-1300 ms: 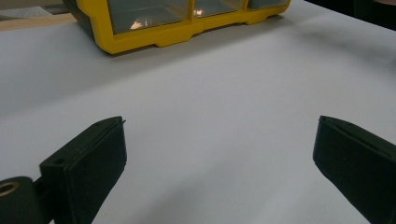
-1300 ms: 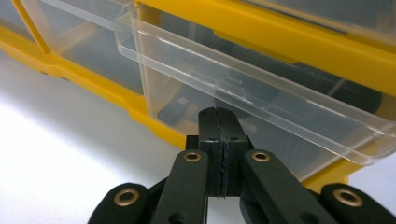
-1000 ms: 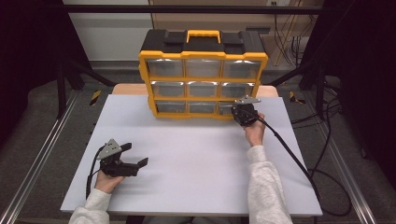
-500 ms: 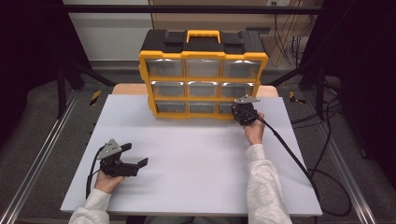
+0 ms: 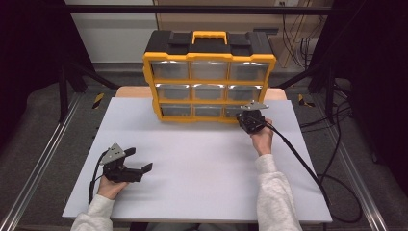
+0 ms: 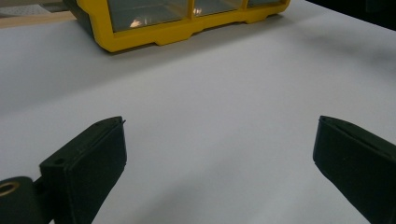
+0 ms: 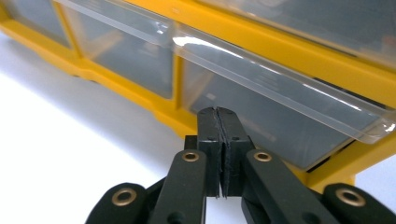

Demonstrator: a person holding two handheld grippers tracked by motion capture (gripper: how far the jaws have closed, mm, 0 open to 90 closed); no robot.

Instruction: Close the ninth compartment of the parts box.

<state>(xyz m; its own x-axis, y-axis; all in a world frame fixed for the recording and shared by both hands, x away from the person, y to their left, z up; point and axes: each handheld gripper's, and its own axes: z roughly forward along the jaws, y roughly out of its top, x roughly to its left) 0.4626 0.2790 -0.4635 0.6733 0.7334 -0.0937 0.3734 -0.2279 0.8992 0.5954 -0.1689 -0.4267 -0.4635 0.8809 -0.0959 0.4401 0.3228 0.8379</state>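
Reaching forward, the right gripper sits at the lower right corner of the organiser, its jaws pressed together with nothing visible between them. In the right gripper view the closed tips point at the clear front of the bottom-right drawer, just below that drawer's protruding lip; whether they touch the plastic cannot be told. The drawer looks slightly pulled out or tilted, its lip standing proud of the yellow frame.

The organiser stands upright at the far edge of the white surface, its three rows of drawers facing the person and its long axis running left to right across the surface. The drawer in question lies straight ahead of the right gripper and a little above its tips, so the move that matters is likely a short one along the gripper's own line: pushing the drawer in, or hooking under the lip to draw it toward the person.

The left gripper rests low on the near left of the surface, well apart from the organiser, jaws wide apart and empty; in its own view the two pads frame bare surface, with the organiser's bottom-left corner far ahead. The right hand is by far the nearer to the drawer
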